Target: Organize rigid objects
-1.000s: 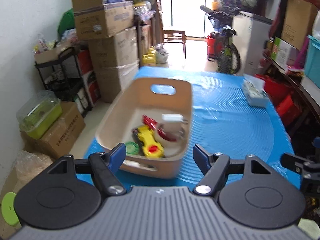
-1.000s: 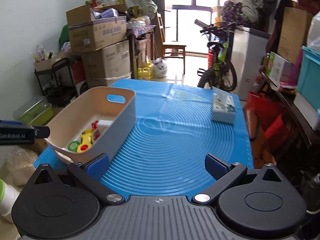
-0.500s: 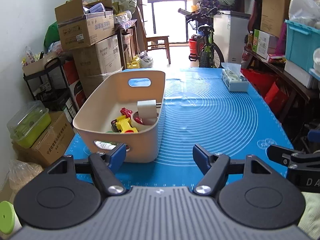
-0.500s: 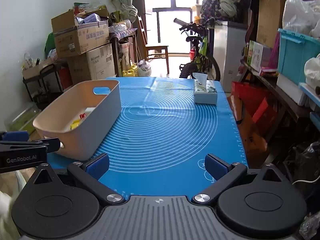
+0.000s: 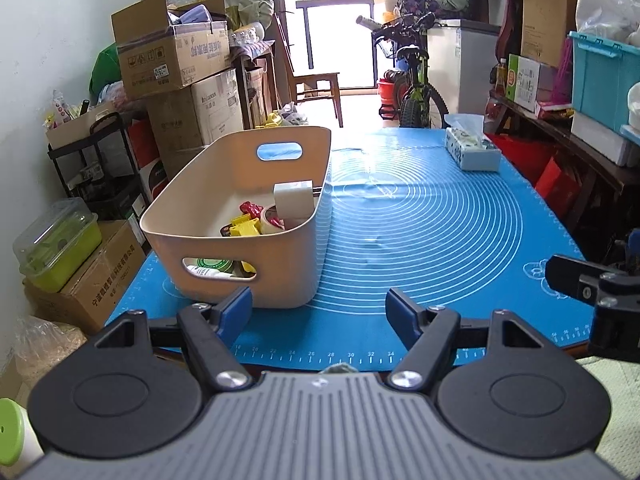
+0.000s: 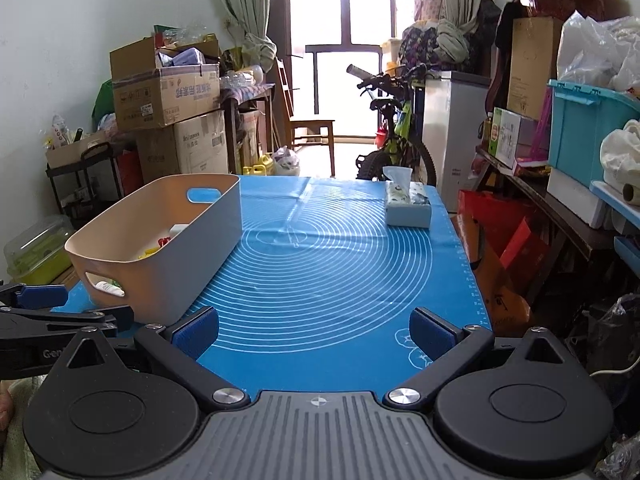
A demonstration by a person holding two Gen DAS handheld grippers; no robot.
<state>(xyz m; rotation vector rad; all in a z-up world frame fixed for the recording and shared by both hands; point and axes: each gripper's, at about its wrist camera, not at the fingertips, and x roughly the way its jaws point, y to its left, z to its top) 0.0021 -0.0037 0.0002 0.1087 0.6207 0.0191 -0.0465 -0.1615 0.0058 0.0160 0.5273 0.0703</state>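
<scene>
At 10 o'clock on the blue mat [image 5: 420, 240], the beige bin [image 5: 240, 216] holds the small rigid objects [image 5: 256, 220]. Left gripper [image 5: 319, 312] and right gripper [image 6: 316, 330]: both spread, empty. Step appears complete or paused; any next move requires reaching into the bin.

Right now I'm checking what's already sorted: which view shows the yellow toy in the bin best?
The left wrist view: it looks into the beige bin, showing the yellow toy beside the tape roll. The right wrist view sees only a yellow sliver over the bin's rim.
</scene>
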